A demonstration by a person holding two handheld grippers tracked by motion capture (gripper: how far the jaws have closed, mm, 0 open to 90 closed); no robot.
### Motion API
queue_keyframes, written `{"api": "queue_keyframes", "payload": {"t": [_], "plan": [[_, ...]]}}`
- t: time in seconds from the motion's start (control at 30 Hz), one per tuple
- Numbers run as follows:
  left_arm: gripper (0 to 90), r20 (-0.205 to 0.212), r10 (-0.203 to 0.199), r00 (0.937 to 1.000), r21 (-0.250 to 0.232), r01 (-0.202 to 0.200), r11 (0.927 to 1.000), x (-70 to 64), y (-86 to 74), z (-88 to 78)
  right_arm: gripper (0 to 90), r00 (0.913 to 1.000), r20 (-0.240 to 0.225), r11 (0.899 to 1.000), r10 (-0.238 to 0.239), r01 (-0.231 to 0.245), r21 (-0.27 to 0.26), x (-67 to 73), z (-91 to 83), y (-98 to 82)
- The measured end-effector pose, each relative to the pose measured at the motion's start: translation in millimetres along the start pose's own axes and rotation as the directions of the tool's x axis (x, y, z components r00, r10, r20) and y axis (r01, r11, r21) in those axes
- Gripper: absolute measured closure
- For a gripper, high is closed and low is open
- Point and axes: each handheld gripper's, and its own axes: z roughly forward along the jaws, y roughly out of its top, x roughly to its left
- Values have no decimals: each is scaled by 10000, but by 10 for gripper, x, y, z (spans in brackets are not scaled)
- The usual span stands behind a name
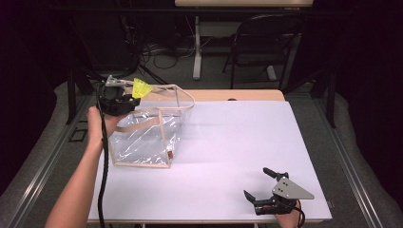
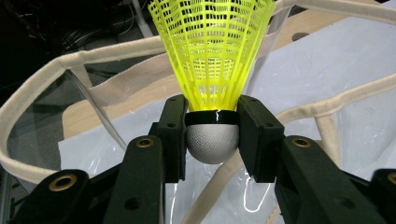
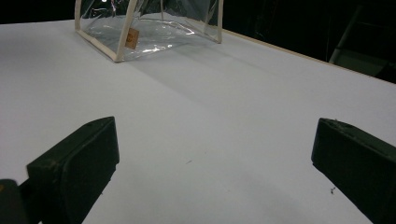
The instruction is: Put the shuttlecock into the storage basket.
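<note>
Nearest the person, at the table's near right edge, the right gripper rests low over the white table top, held in the right hand. Its jaws stand wide apart with nothing between them, and its own view shows bare white surface in the gap.

Farther in and to the left, a clear plastic tote bag with cream fabric trim stands on the table, its mouth open upward and its long handles looping above it. A small tan label sits on one trimmed edge.

At the bag's far left corner, the left hand holds the left gripper raised above the bag's rim. Its jaws are clamped on a yellow shuttlecock: the pads press either side of the rounded grey-white cork base, the netted plastic skirt flaring away from the gripper. The shuttlecock seems to hang just over the bag's opening, though whether it touches the trim is hard to tell

Beyond the table stands a dark folding chair
</note>
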Motion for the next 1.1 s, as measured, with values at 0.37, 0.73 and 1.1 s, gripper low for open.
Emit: {"api": "queue_keyframes", "payload": {"t": [0.37,0.73,1.1], "plan": [[645,0,-96,10000,165,96,9998,10,-20,32,3,10000,6,10000,-5,5,8,0,-1,0],[645,-73,-121,9999,342,124,9993,21,-34,42,4,10000,26,10000,-12,12,5,-1,1,-1],[644,-291,-213,9993,463,226,9987,34,-49,50,4,10000,16,10000,-42,42,6,-1,4,-1]]}}
